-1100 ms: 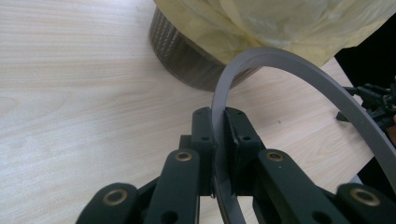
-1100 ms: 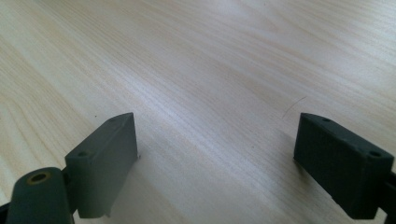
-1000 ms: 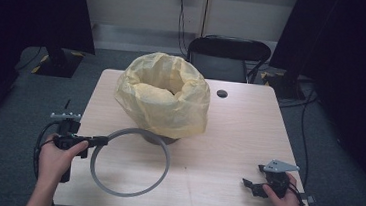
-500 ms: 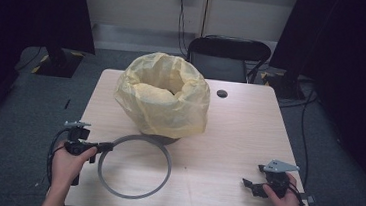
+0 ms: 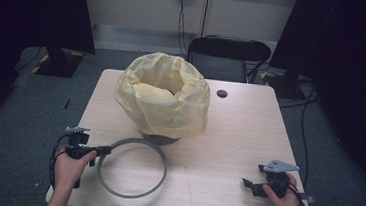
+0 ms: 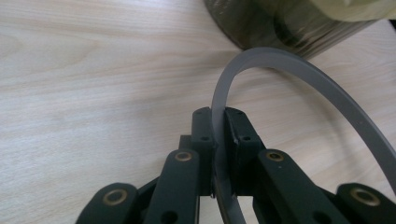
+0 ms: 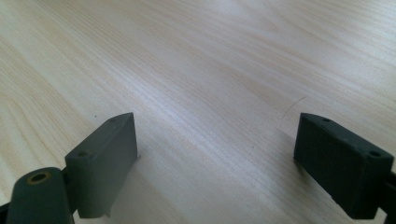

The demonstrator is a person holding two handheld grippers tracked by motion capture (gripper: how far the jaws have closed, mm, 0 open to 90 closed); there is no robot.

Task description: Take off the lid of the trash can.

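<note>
Left tongs point(image 5: 102, 150) clenched on ring point(image 5: 132, 168) rim, pads pinching the thin grey band edge-on; left gripper view shows it clearly, left tongs point(image 6: 219, 135) closed on ring point(image 6: 299, 74), which curves away up and to the right toward the bin base point(image 6: 280, 28). Ring lies flat or nearly flat on table point(image 5: 228, 137), near-left area, hoop spreading rightward from the grip point. Far edge of ring sits just beside the bin foot; touching or not, cannot tell. Bin point(image 5: 160, 136) with yellow bag point(image 5: 161, 98) stands upright mid-table, straight beyond the ring. Key relation: bin lies forward and slightly right of the held ring, bag mouth up, so the ring likely has to rise and go level over the bag top. Right tongs point(image 5: 249, 184) released, nothing between them, resting low at near-right corner; right gripper view shows right tongs point(image 7: 215, 158) spread wide over bare wood. Left hand far nearer the ring; right well apart from ring and bin.
</note>
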